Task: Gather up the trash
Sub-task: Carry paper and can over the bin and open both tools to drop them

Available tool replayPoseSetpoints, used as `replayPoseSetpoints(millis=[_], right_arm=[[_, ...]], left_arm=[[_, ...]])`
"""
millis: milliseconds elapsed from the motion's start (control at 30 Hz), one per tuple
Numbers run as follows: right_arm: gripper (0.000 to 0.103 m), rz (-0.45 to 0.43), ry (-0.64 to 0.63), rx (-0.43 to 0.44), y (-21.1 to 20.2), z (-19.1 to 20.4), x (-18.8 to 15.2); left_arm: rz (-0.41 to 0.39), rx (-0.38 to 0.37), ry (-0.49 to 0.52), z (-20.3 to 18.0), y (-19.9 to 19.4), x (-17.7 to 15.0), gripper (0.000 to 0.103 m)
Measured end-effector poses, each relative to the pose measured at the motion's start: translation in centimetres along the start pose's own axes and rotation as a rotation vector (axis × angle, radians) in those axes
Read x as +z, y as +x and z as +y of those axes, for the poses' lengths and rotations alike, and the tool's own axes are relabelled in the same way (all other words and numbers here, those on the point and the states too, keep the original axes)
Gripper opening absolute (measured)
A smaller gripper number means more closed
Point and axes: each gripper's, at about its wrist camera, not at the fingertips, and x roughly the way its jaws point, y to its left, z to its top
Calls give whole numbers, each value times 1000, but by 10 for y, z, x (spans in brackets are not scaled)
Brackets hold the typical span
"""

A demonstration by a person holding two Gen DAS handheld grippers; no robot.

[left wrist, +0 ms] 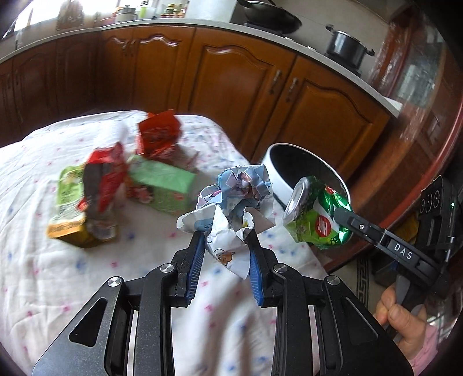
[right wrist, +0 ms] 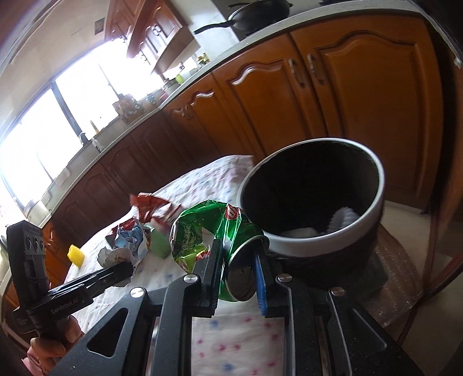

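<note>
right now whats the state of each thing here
crumpled paper: scrunched, held off the table in left gripper
green can: crushed, clamped in right gripper
trash bin: open, white scraps at bottom
green carton: lying on the tablecloth
red wrapper: torn open

Home kitchen: wooden cabinets (left wrist: 231,86), countertop (left wrist: 162,24) with wok (left wrist: 269,14), pot (left wrist: 347,46), bright window (right wrist: 43,130).

The cartons (left wrist: 162,185) and wrappers (left wrist: 104,176) on the table are motion-blurred, their labels unreadable
</note>
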Motion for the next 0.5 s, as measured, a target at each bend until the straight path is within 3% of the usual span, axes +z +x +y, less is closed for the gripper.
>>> replayPoseSetpoints(millis=[500], right_arm=[[20, -57, 28, -104, -8, -52, 31]], left_arm=[[29, -46, 117, -64, 46, 33, 27]])
